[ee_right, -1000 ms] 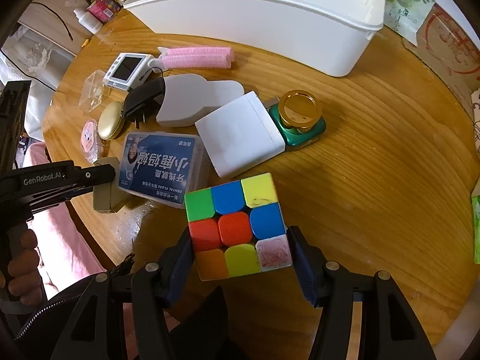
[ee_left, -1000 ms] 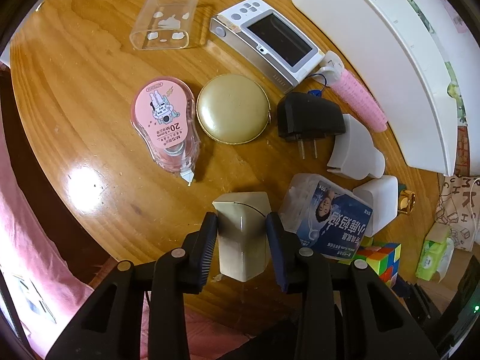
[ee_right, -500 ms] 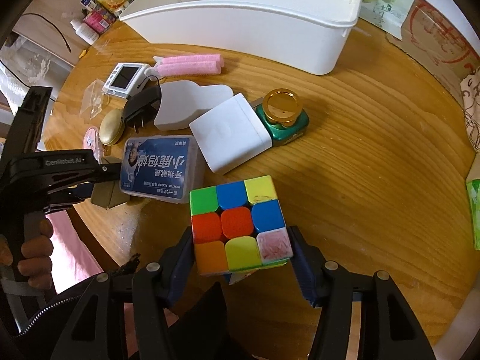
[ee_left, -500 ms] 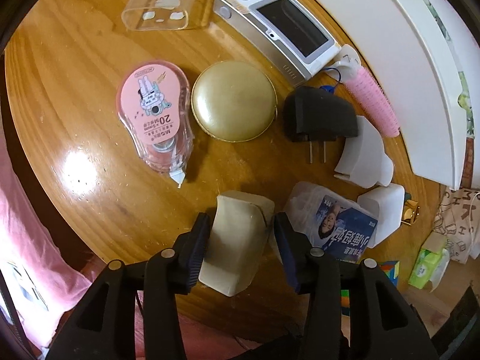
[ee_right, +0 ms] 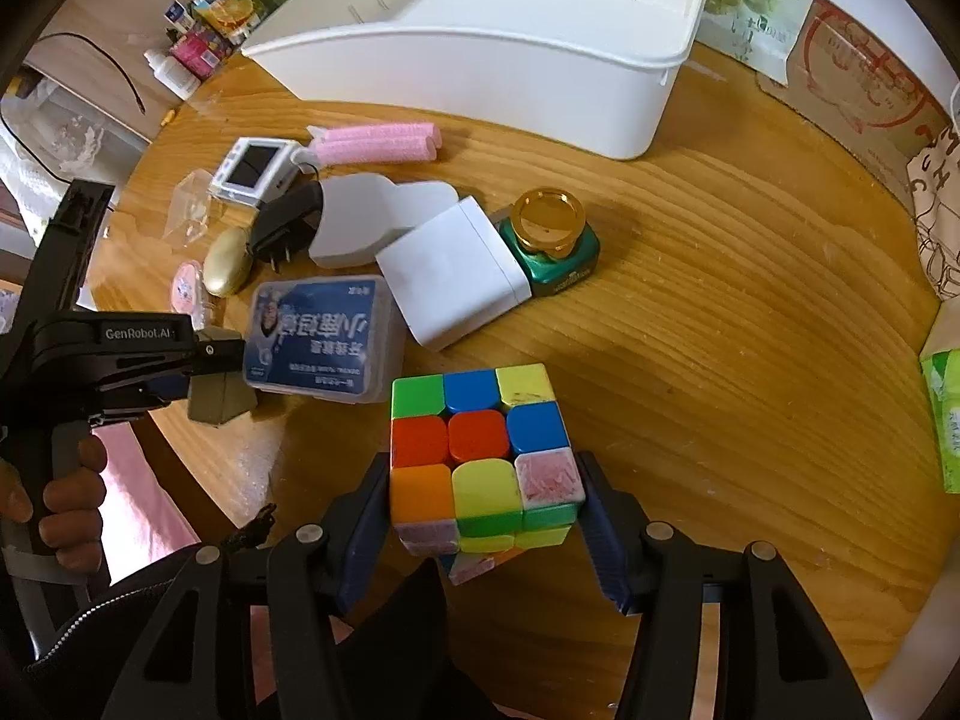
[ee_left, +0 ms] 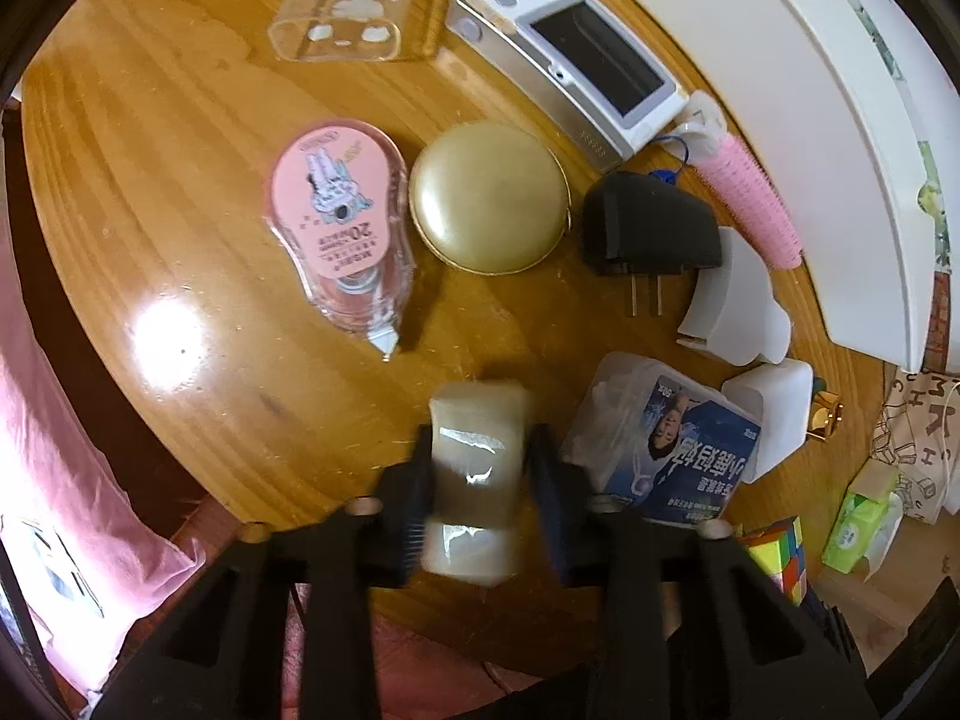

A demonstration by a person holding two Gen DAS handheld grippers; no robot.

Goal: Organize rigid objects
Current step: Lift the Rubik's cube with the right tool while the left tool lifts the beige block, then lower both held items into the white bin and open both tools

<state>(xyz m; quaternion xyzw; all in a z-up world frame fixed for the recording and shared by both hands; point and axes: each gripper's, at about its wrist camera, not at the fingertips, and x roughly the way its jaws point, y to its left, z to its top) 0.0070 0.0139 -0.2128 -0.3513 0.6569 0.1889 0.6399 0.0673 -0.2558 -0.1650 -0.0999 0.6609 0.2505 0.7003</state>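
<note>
The left gripper [ee_left: 480, 480] is pinching a small beige block [ee_left: 477, 468] between its jaws, right at the near edge of the tabletop [ee_left: 180, 120]. The picture is blurry there, and the block is looking tilted. The right gripper [ee_right: 483, 516] is squeezing a colorful puzzle cube [ee_right: 480, 450] by its sides, lifted a little. The white bin [ee_right: 480, 54] is sitting at the far side, past a blue floss box [ee_right: 321, 336] and a white box [ee_right: 456, 276]. The smooth block might slip out and fall off the edge. The cube might twist loose, because only its bottom part is being held.
</note>
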